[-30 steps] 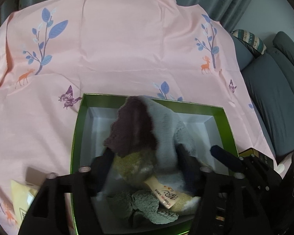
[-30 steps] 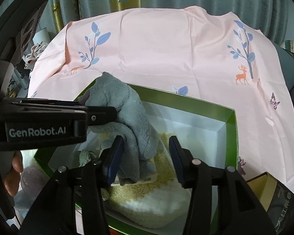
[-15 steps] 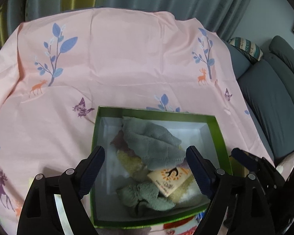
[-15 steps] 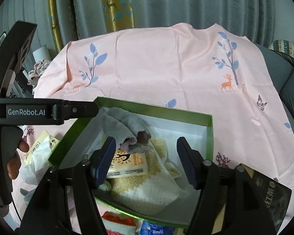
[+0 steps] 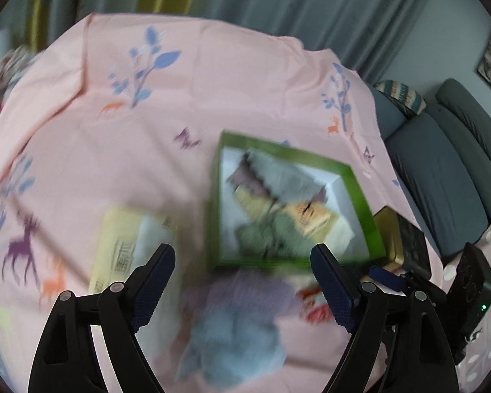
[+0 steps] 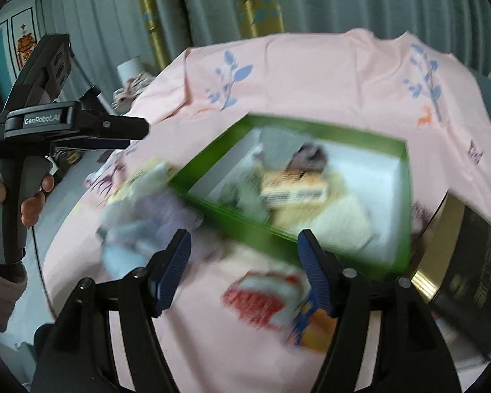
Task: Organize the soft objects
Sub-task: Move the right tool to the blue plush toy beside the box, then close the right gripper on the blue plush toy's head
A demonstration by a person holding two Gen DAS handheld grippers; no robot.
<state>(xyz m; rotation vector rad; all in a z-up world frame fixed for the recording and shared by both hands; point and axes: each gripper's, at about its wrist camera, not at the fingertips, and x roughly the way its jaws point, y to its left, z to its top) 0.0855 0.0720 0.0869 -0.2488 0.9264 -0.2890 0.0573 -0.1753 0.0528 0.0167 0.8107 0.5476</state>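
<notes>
Left wrist view: left tongs (image 5: 242,258) and right tongs (image 6: 245,255) both gape empty, pulled back since a second ago from the green box (image 5: 360,190) at centre right, where the grey towel (image 5: 288,177) now lies, freeing both for the lilac-blue cloth (image 5: 235,324) at lower centre.

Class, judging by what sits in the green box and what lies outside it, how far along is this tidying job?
Done: several soft cloths lie in the green box. In hand: nothing; left gripper and right gripper are open. Left: the purple-blue cloth and packets on the pink sheet.
</notes>
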